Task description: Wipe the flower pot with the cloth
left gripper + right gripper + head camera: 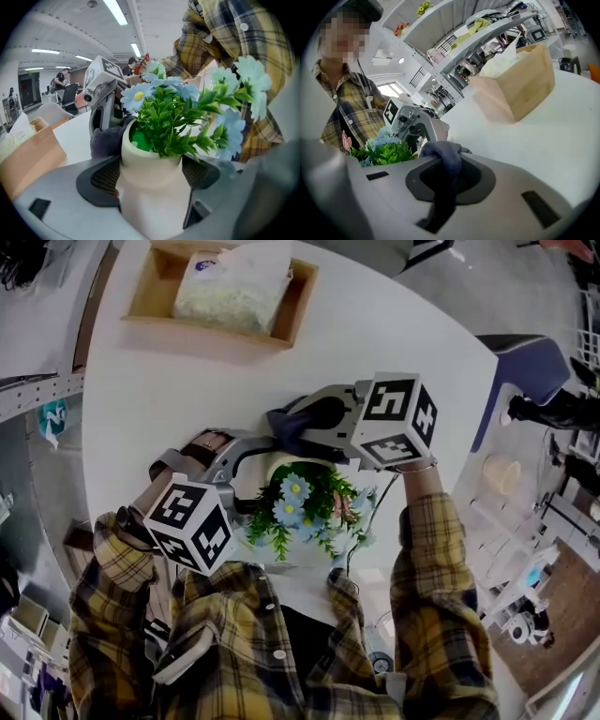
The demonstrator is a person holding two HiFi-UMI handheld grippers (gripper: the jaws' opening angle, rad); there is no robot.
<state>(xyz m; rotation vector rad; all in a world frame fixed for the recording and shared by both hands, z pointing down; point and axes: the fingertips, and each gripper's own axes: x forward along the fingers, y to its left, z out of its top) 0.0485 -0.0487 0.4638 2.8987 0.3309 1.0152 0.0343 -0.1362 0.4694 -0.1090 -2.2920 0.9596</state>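
Left gripper (152,174) clamps cream ceramic flower pot (150,199); right gripper (444,183) pinches grey-blue cloth (446,152) just beside pot. White tissue pack (234,287) beyond pot: purple print unreadable.

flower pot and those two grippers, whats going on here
A person in a plaid shirt is cleaning a flower pot at a white table, with a handheld gripper in each hand. The left gripper is clamped on the cream pot, which holds blue flowers. The right gripper pinches a dark cloth and has it right up against the pot near its rim.
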